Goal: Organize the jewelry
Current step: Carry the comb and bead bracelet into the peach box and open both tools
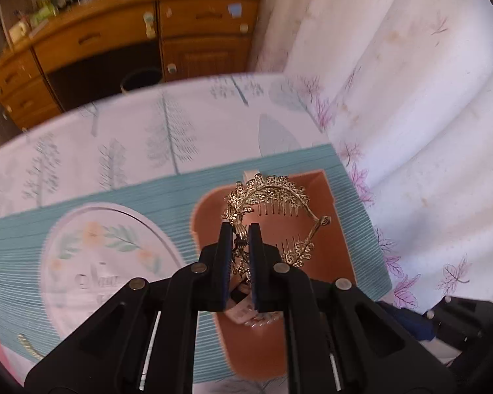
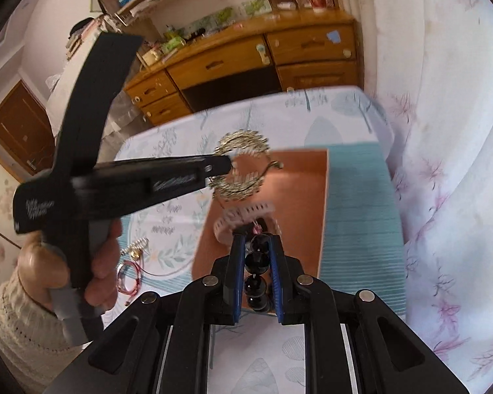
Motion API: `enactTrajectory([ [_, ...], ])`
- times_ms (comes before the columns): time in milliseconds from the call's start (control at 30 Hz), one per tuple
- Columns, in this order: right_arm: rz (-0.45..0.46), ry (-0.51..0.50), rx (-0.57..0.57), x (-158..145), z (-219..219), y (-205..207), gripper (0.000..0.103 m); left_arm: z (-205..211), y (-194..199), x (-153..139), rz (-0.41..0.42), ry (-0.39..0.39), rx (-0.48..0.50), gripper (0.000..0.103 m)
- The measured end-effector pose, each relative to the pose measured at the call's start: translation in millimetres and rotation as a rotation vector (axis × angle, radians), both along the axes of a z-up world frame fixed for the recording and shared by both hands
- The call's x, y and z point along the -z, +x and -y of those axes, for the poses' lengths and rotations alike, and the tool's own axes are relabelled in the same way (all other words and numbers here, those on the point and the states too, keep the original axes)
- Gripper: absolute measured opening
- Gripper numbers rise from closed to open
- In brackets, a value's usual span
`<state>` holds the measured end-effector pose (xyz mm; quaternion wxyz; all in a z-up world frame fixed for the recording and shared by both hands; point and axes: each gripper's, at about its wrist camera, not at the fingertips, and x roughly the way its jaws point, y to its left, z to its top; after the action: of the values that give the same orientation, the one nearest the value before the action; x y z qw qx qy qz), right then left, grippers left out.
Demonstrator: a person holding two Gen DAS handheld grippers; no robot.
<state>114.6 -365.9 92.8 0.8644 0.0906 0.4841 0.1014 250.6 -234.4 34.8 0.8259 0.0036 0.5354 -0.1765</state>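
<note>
Tree-print worktop (image 1: pixel 115 151) by wooden drawers (image 1: pixel 92 39); left tongs (image 1: pixel 240 229) clamped on gold crown (image 1: pixel 269 193), right tongs (image 2: pixel 255 239) clamped on black beads (image 2: pixel 255 259).

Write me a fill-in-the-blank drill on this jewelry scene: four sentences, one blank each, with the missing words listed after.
1. The left gripper is shut on a ____-coloured metal leaf-pattern hair comb.
2. The right gripper is shut on a string of round faceted ____ beads.
3. Both pieces hang over a shallow ____-coloured tray.
4. The tray rests on a mat with fine ____ stripes.

Missing words: gold; black; orange; teal
</note>
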Motion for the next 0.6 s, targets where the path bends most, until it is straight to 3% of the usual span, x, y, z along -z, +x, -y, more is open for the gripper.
enactTrajectory([
  [233, -0.031, -0.002, 0.014, 32, 7, 15, 0.015, 13, 6, 41, -0.086, 0.019, 0.026, 0.008],
  [300, -0.039, -0.019, 0.015, 37, 7, 18, 0.017, 14, 7, 44, -0.103, 0.019, 0.038, 0.015],
  [400, -0.052, -0.026, 0.012, 43, 5, 19, 0.031, 12, 4, 44, -0.108, 0.009, 0.037, 0.035],
  [600, -0.056, -0.006, 0.015, 45, 5, 15, 0.034, 5, -9, 25, -0.071, -0.001, 0.038, 0.039],
])
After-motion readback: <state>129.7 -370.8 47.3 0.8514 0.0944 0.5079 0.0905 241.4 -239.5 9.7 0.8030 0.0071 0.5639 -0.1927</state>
